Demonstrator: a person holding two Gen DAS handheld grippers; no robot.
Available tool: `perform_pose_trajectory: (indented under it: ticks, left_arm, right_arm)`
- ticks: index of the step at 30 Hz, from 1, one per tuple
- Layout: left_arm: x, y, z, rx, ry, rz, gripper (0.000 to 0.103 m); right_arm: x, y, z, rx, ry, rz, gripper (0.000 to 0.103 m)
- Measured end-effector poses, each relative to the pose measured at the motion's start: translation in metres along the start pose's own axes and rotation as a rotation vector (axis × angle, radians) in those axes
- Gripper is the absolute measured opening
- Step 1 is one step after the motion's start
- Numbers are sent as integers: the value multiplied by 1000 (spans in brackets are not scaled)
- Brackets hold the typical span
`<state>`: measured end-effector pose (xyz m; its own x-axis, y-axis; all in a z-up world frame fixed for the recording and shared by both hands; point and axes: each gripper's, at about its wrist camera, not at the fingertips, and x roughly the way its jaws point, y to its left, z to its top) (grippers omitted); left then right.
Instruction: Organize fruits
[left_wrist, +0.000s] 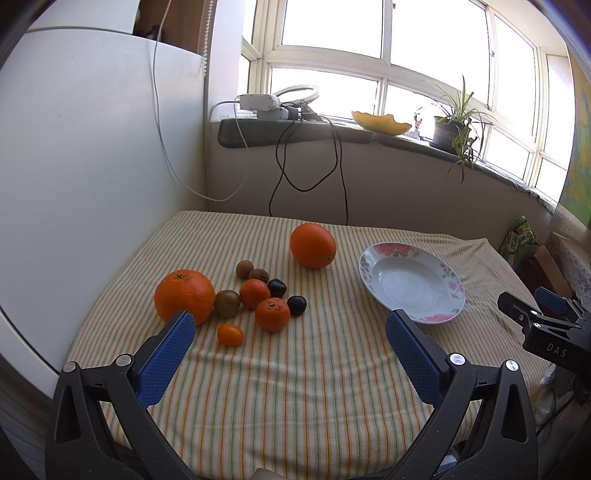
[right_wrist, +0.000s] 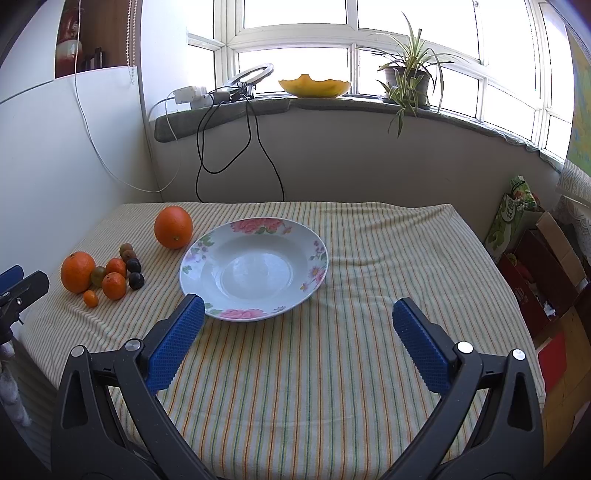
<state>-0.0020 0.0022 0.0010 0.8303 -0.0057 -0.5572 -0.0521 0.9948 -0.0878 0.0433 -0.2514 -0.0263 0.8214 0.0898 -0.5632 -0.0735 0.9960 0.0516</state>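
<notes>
Striped cloth (right_wrist: 332, 369) in yellow, green and orange covers the surface. A white plate (right_wrist: 314, 258) with pink flowers on its rim sits empty near the middle. To its left lies one large orange (right_wrist: 173, 227) on its own; further left, a cluster — another large orange (left_wrist: 184, 295), two mandarins (left_wrist: 272, 314), a small kumquat (left_wrist: 230, 334), dark and brownish small fruits. The left hand-held gripper (left_wrist: 290, 325) hangs spread wide just short of the cluster, holding nothing. The right hand-held gripper (right_wrist: 298, 308) — also wide and empty — faces the plate.
</notes>
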Motion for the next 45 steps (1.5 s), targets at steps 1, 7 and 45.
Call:
perform_pose_trajectory:
  ticks: [1, 7, 45]
  left_arm:
    - [0, 0, 0, 0, 0, 0, 102]
    - [0, 0, 0, -1, 0, -1, 102]
    - [7, 19, -3, -38, 1, 25, 102]
  right_arm:
    - [-1, 0, 0, 1, -1, 1, 103]
    - [0, 0, 0, 1, 2, 2, 103]
    - [12, 11, 1, -8, 37, 44, 103]
